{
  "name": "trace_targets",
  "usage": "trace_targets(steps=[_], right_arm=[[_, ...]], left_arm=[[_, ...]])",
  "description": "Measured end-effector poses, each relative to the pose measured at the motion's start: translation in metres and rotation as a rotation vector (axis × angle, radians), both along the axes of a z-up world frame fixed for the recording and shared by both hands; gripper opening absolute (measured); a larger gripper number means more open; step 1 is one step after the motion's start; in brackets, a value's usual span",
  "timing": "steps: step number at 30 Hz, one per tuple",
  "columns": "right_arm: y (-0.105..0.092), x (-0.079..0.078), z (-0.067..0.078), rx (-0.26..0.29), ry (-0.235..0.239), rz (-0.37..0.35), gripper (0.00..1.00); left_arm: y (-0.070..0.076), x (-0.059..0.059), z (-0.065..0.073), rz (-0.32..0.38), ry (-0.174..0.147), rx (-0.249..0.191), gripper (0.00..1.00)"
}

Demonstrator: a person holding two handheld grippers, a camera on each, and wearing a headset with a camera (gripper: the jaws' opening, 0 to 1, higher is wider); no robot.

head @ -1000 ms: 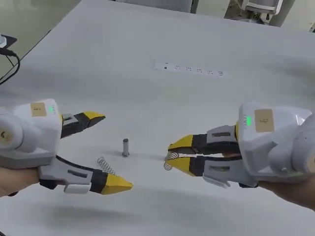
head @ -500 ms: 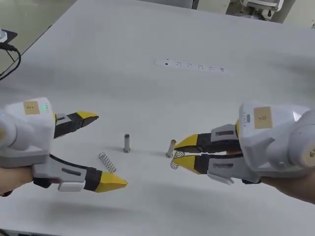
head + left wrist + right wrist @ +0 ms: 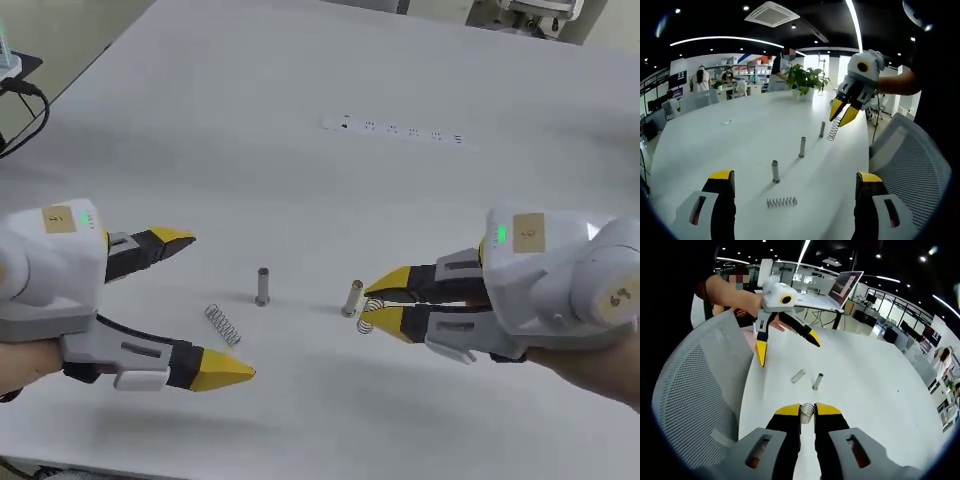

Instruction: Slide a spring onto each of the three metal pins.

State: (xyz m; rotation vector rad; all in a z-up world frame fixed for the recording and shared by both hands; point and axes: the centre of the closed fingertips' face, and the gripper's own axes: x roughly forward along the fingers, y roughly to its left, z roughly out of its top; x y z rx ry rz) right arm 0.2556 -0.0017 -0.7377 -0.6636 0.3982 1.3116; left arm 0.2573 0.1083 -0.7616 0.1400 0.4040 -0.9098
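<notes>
Left gripper (image 3: 220, 305): fingers spread wide, holding nothing, low over the white table (image 3: 300, 200).
Right gripper (image 3: 370, 308): tips pinching the held spring (image 3: 807, 410), lifted just beside the right pin (image 3: 355, 297).
Loose spring (image 3: 222, 325): flat on the table ahead of the spread jaws, near the left pin (image 3: 262, 285).
Pins: both upright, apart.
Power strip (image 3: 400, 133): flat, far across the table.

On the desk (image 3: 250, 120) a loose spring (image 3: 223, 323) lies front-left of the left pin (image 3: 262, 285), the right pin (image 3: 354, 298) stands apart to its right, and a power strip (image 3: 395, 130) lies well behind, toward the far edge
</notes>
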Motion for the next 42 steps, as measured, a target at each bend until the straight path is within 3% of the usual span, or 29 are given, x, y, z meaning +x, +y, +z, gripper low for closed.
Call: trace_targets(steps=[9, 17, 23, 29, 35, 38, 42], right_arm=[[-0.002, 0.024, -0.003, -0.015, -0.034, -0.041, 0.06], [-0.001, 0.049, 0.001, 0.024, -0.030, -0.112, 0.06], [0.000, 0.055, 0.001, 0.030, -0.039, -0.113, 0.06], [0.004, 0.060, 0.001, 0.064, 0.000, -0.136, 0.06], [0.005, 0.061, -0.005, 0.058, 0.026, -0.139, 0.06], [0.005, 0.063, -0.008, 0.054, 0.035, -0.141, 0.06], [0.004, 0.065, -0.014, 0.047, 0.059, -0.146, 0.07]], left_arm=[[0.005, 0.000, 0.000, 0.029, -0.004, -0.009, 0.98], [0.008, 0.000, -0.003, 0.046, 0.016, -0.006, 0.98], [0.009, -0.002, -0.003, 0.045, 0.015, -0.003, 0.98], [0.009, -0.003, -0.006, 0.048, 0.021, -0.002, 0.98], [0.012, -0.004, -0.008, 0.055, 0.030, -0.005, 0.98], [0.013, -0.003, -0.004, 0.070, 0.031, -0.033, 0.98], [0.015, -0.002, -0.003, 0.078, 0.030, -0.038, 0.98]])
